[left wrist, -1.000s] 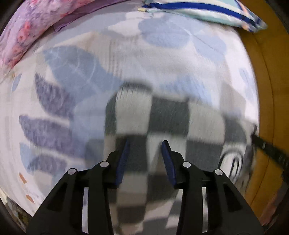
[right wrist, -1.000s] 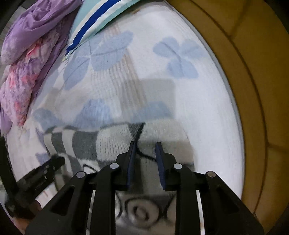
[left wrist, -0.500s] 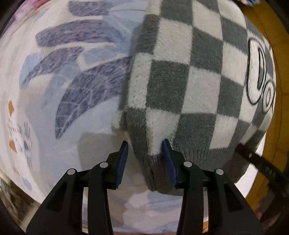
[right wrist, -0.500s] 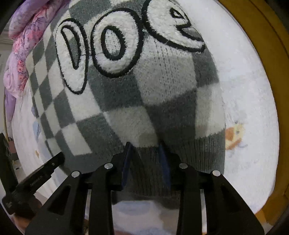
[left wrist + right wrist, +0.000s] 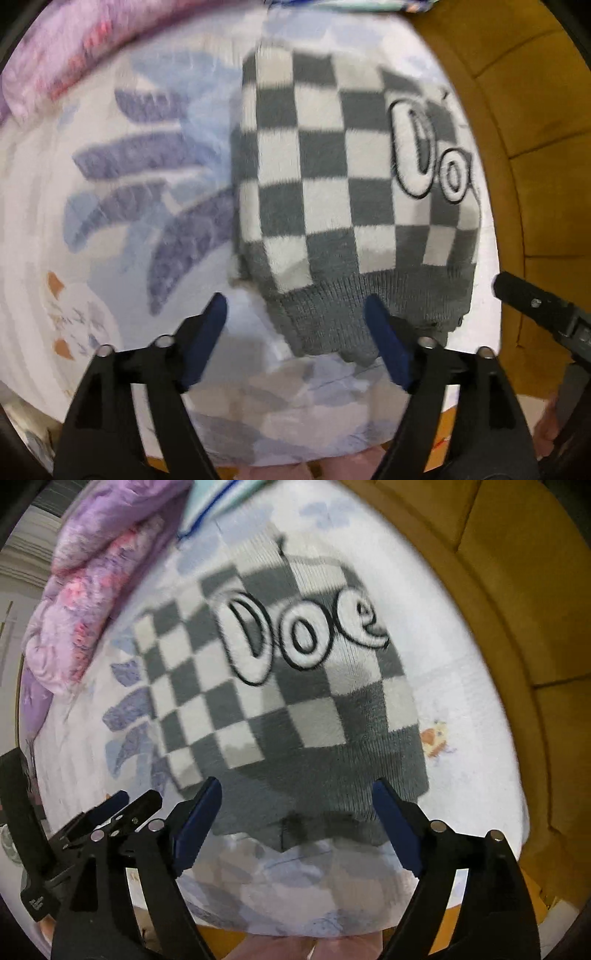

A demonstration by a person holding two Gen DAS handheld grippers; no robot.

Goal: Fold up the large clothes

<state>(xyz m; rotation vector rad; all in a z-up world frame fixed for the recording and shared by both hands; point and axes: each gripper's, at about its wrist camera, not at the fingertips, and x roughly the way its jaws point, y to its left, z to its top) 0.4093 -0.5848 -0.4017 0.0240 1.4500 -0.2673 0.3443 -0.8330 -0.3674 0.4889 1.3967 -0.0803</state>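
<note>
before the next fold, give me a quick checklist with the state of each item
1. Left gripper let go: ok. Its jaws have just been opening and stand wide; the sweater's ribbed hem lies between them, not pinched.
2. Right gripper let go: ok. Its jaws have also just been opening and are wide over the hem.
3. Sweater resting on the blanket: ok, nothing is lifting it.
4. Fold neat: cannot tell. The near hem looks bunched at the left corner, and both views are blurred.
5. Far edge of the sweater clear of the purple bedding: ok, blanket shows between them.
6. Layers underneath flat: cannot tell, hidden.
</note>
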